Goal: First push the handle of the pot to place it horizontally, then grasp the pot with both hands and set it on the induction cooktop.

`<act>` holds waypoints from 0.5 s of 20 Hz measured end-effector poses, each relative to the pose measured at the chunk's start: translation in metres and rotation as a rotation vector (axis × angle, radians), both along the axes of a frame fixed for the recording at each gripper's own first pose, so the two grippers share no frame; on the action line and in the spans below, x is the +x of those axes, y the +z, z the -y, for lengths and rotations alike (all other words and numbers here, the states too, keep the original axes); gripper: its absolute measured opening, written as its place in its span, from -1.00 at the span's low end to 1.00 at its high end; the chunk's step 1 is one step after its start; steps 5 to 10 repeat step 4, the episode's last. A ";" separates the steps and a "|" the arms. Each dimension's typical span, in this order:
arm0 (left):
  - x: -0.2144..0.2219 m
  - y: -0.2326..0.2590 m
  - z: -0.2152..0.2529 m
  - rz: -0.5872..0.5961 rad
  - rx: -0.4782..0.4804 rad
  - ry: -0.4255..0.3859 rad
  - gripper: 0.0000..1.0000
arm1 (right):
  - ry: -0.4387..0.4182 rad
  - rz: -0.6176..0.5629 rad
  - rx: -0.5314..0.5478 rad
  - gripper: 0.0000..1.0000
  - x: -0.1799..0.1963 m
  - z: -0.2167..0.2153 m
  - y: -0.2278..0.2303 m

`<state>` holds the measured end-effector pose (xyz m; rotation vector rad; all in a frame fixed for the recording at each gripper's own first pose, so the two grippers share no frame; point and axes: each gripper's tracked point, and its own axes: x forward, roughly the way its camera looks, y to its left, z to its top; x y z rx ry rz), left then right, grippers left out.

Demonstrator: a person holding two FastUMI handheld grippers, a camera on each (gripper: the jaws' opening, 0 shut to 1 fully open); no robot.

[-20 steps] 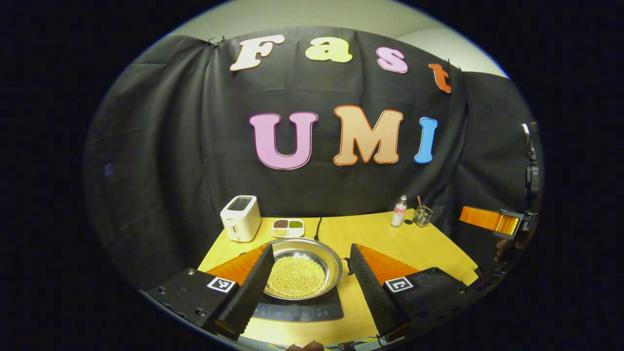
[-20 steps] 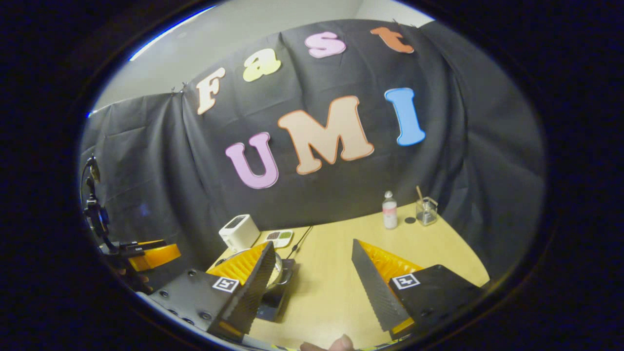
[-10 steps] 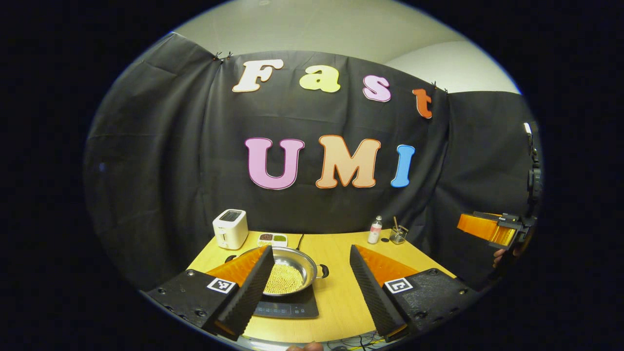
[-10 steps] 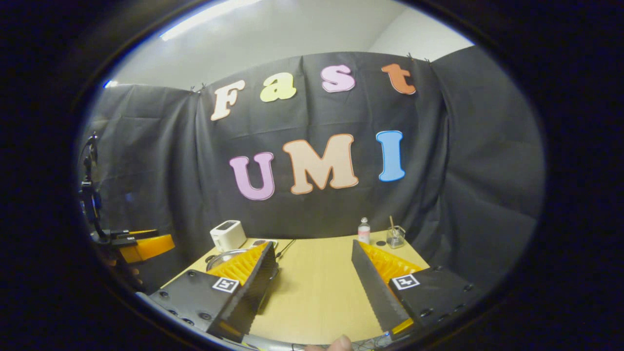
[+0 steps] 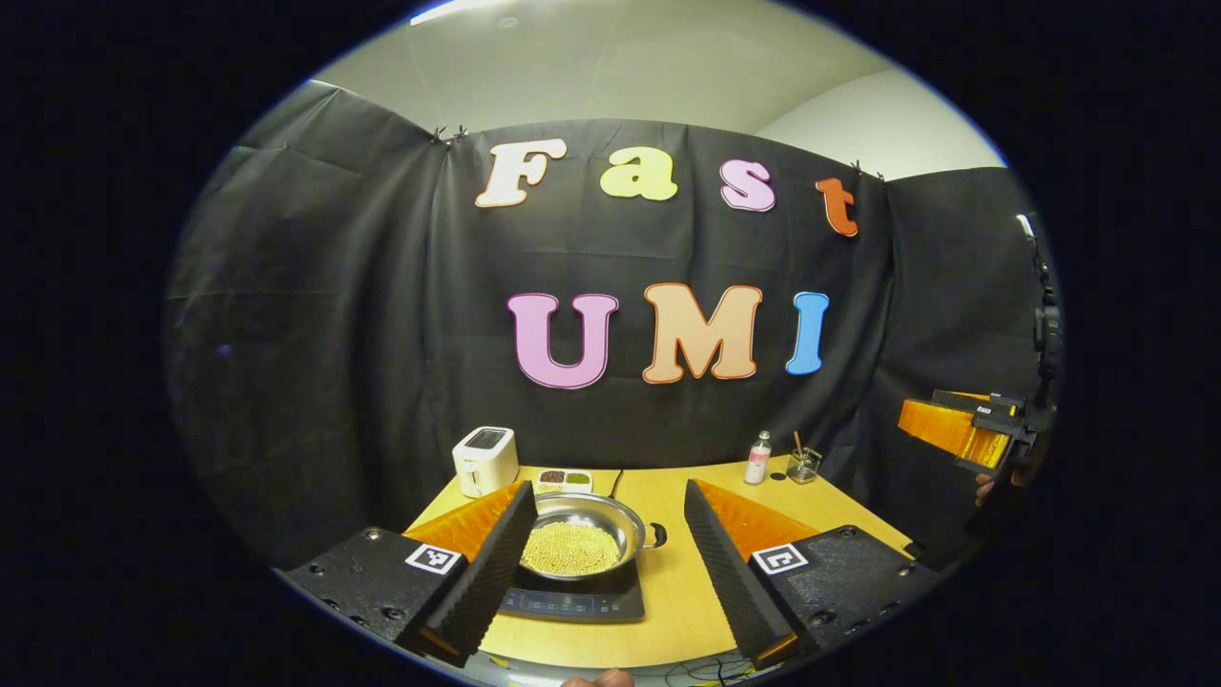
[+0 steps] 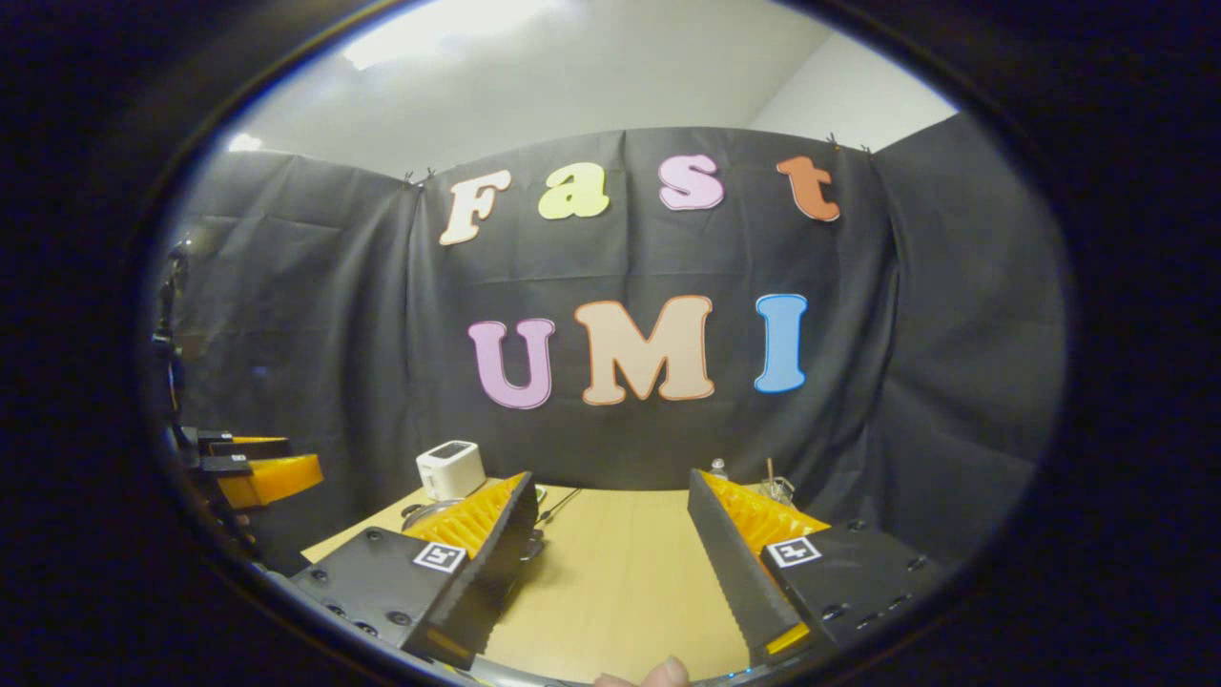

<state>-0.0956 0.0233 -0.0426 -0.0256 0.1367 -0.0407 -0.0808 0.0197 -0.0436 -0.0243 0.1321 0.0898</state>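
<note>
One pot [image 5: 584,539] on cooktop [image 5: 572,603] | side handle [image 5: 651,536] pointing right

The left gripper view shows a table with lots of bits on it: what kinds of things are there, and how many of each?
Pot of beans: 1
Induction cooktop: 1
Toaster: 1
Divided dish of grains: 1
Small bottle: 1
Glass cup with sticks: 1
Total: 6
</note>
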 end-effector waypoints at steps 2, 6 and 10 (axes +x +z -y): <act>0.005 0.001 0.018 0.002 0.009 -0.008 0.83 | 0.001 -0.006 0.011 0.87 0.001 0.015 0.004; 0.008 0.007 0.033 0.017 0.015 -0.012 0.83 | 0.012 -0.029 0.056 0.95 0.005 0.020 0.004; 0.008 0.007 0.033 0.017 0.015 -0.012 0.83 | 0.012 -0.029 0.056 0.95 0.005 0.020 0.004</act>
